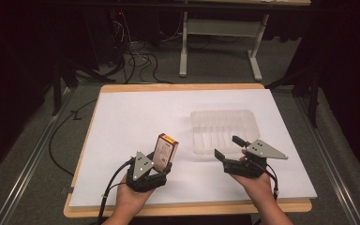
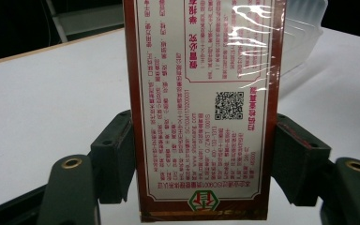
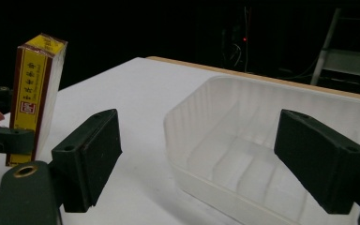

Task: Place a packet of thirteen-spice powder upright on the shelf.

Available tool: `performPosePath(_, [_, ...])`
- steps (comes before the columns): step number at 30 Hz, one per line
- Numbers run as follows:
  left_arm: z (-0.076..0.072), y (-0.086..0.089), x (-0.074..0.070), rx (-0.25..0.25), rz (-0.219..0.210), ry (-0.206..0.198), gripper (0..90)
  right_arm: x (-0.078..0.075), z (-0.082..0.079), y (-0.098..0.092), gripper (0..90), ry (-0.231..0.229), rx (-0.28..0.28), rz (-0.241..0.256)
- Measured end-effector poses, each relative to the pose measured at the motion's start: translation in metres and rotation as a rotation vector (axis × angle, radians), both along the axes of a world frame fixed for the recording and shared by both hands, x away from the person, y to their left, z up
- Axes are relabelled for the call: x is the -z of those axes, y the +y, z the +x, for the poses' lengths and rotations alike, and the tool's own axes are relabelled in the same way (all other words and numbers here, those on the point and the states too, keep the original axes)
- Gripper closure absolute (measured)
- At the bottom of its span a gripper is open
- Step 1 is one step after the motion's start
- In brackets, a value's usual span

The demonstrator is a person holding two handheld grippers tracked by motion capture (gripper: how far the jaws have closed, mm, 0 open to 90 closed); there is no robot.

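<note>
Left claw (image 1: 161, 165): clamped on tall red-and-white printed carton (image 1: 164, 150), held upright above white-covered bench (image 1: 131, 122).
Right claw (image 1: 228, 147): spread wide, holding nothing, at near edge of clear ribbed plastic tray (image 1: 222, 127).
Carton: left of tray, apart.

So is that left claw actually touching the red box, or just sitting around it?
Touching. In the left gripper view the left gripper has a black jaw pressed flat against each side edge of the red box, with no gap showing on either side.
</note>
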State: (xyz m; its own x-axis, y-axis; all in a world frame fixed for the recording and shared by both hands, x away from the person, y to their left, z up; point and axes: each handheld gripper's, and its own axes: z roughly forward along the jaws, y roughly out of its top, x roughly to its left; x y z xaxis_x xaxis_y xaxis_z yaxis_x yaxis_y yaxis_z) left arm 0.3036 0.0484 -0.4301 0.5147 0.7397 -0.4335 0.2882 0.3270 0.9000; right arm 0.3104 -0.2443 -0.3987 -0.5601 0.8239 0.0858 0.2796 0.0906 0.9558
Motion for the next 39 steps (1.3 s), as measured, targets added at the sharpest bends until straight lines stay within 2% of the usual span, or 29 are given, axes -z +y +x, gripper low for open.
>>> performPosePath(3, [-0.003, -0.001, -0.001, 0.009, -0.008, -0.011, 32.9, 0.01, -0.001, 0.002, 15.3, 0.016, -0.008, 0.041])
performPosePath(6, [-0.004, -0.007, -0.003, 0.019, -0.033, -0.005, 32.9, 0.015, -0.003, 0.007, 17.1, 0.043, -0.013, 0.005])
performPosePath(9, [-0.005, -0.018, -0.004, 0.028, -0.047, -0.01, 32.9, 0.015, -0.008, 0.01, 22.0, 0.024, -0.036, 0.029])
performPosePath(12, [-0.008, -0.031, 0.0, 0.059, -0.027, 0.002, 32.9, 0.011, -0.013, 0.013, 25.5, 0.01, -0.06, 0.041])
performPosePath(16, [-0.018, -0.045, 0.008, 0.092, 0.031, -0.023, 32.9, 0.007, -0.024, 0.015, 30.1, -0.009, -0.103, 0.077])
performPosePath(18, [-0.019, -0.049, 0.011, 0.097, 0.04, -0.014, 32.9, 0.006, -0.027, 0.016, 31.3, -0.009, -0.114, 0.085])
performPosePath(25, [-0.023, -0.065, 0.019, 0.12, 0.056, -0.007, 32.9, 0.006, -0.027, 0.024, 34.6, 0.025, -0.157, 0.127])
performPosePath(27, [-0.024, -0.07, 0.021, 0.124, 0.05, -0.005, 32.9, 0.007, -0.026, 0.027, 35.5, 0.038, -0.166, 0.141])
performPosePath(32, [-0.026, -0.073, 0.02, 0.121, 0.041, -0.007, 32.9, 0.013, -0.022, 0.034, 37.4, 0.081, -0.176, 0.142])
performPosePath(39, [-0.026, -0.072, 0.018, 0.116, 0.039, -0.024, 32.8, 0.018, -0.019, 0.039, 48.6, 0.121, -0.188, 0.148])
